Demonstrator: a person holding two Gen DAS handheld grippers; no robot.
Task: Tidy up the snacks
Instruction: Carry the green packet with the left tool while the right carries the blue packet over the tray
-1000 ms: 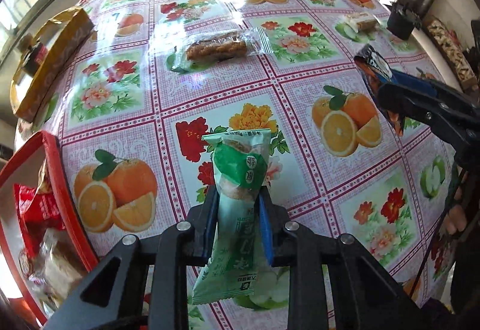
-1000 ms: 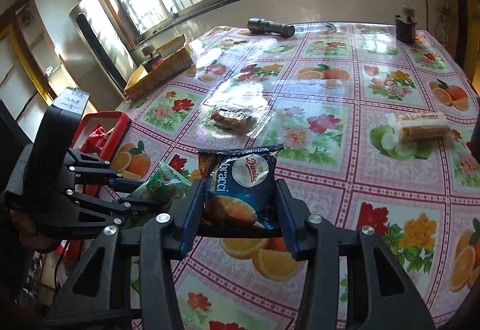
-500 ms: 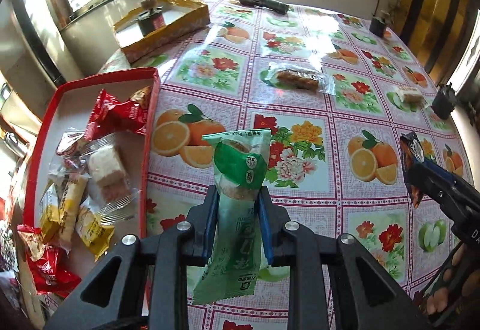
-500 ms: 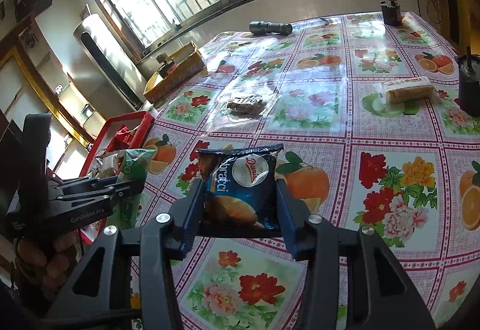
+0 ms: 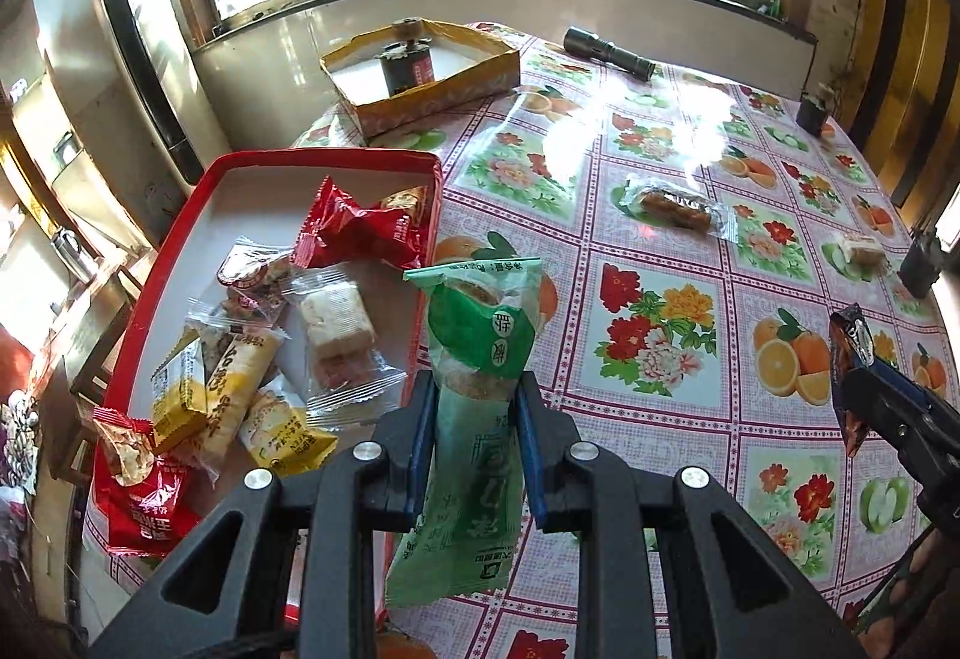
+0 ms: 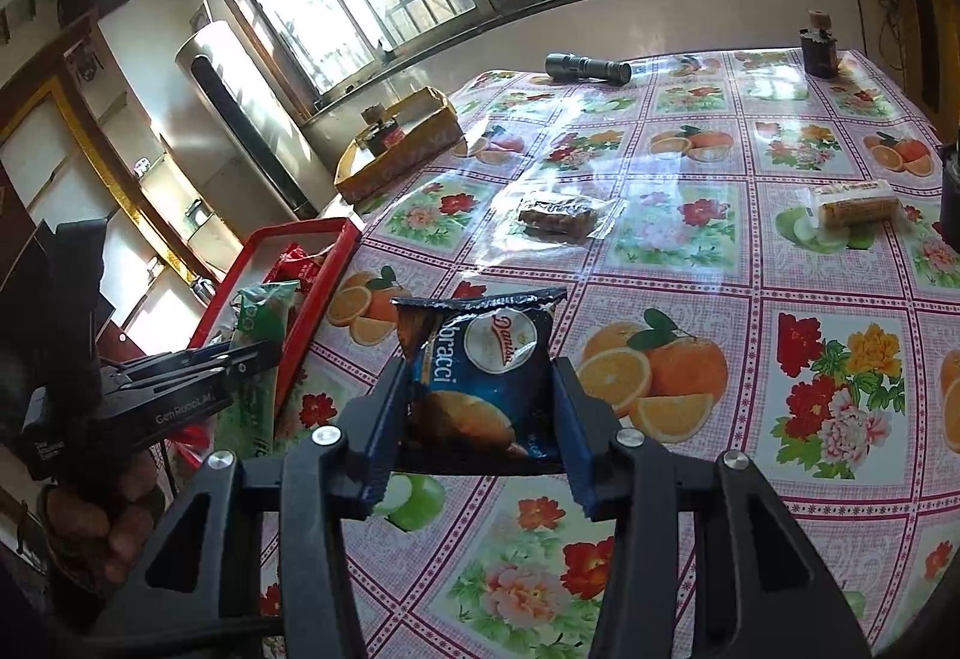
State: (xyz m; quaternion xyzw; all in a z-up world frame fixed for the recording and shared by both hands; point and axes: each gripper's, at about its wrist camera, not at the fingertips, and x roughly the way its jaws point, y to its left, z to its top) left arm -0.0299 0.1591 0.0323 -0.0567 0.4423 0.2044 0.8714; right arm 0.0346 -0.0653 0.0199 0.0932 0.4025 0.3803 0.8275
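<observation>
My left gripper (image 5: 477,401) is shut on a green snack packet (image 5: 480,353) and holds it upright above the table, beside the right rim of the red tray (image 5: 318,156). The tray holds several wrapped snacks, among them a red packet (image 5: 360,230). My right gripper (image 6: 480,383) is shut on a dark blue snack bag (image 6: 486,359) above the tablecloth; it shows in the left wrist view (image 5: 852,377) at the right edge. A clear-wrapped brown bar (image 5: 675,203) and a small pale bar (image 5: 861,251) lie on the table.
The table has a flowered plastic cloth (image 5: 660,335). A yellow cardboard box (image 5: 420,77) with a jar stands at the far left. A black torch (image 5: 606,44) lies at the far edge. Dark cups (image 5: 810,110) stand at the right side.
My left gripper has swung left with the green packet, so the red tray has come fully into view. My right gripper has stayed over the table with the blue bag.
</observation>
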